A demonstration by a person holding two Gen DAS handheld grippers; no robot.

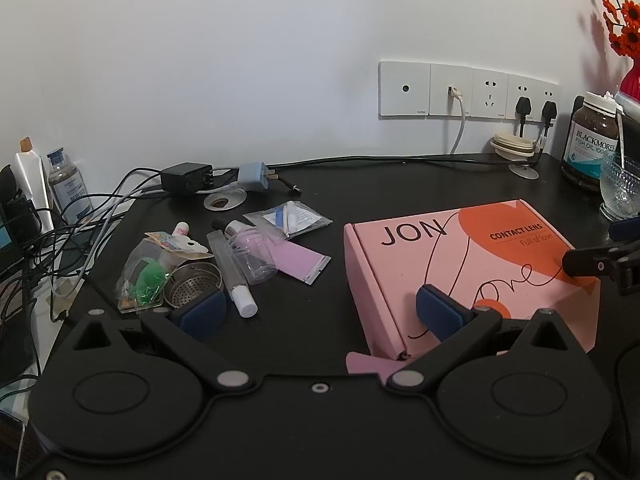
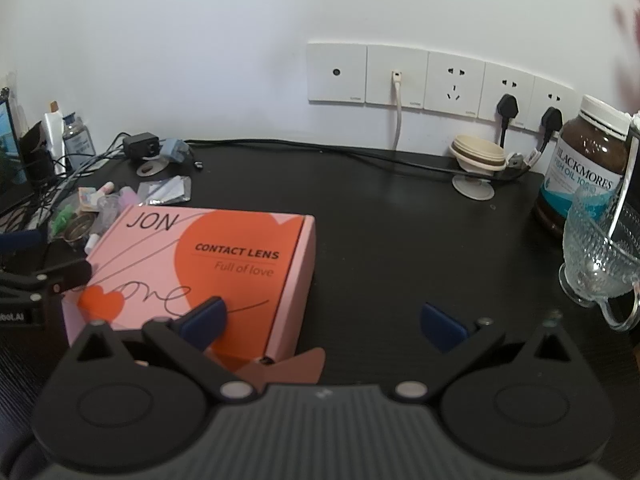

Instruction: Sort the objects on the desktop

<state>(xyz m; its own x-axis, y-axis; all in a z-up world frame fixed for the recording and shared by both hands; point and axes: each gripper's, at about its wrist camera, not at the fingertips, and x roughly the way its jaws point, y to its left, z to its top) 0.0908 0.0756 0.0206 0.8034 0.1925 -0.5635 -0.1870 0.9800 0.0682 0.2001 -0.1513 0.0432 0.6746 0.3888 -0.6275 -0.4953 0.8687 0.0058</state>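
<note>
A shut pink and orange contact lens box (image 1: 468, 268) (image 2: 208, 272) lies on the black desk. My left gripper (image 1: 320, 312) is open, its right finger over the box's near left corner. My right gripper (image 2: 324, 320) is open too, its left finger over the box's near right part. Left of the box lies a heap of small things: a clear vial (image 1: 250, 258), a white-capped tube (image 1: 234, 276), a metal strainer cup (image 1: 192, 286), a bag with a green item (image 1: 150, 280), a purple sachet (image 1: 300, 262) and a foil packet (image 1: 290, 218).
Chargers and tangled cables (image 1: 80, 216) fill the far left. A fish oil jar (image 2: 584, 172), a glass cup (image 2: 600, 256) and a cream lid stack (image 2: 478, 156) stand at the right. Wall sockets (image 2: 424, 80) with plugs run behind. A red vase with orange flowers (image 1: 628, 48) stands far right.
</note>
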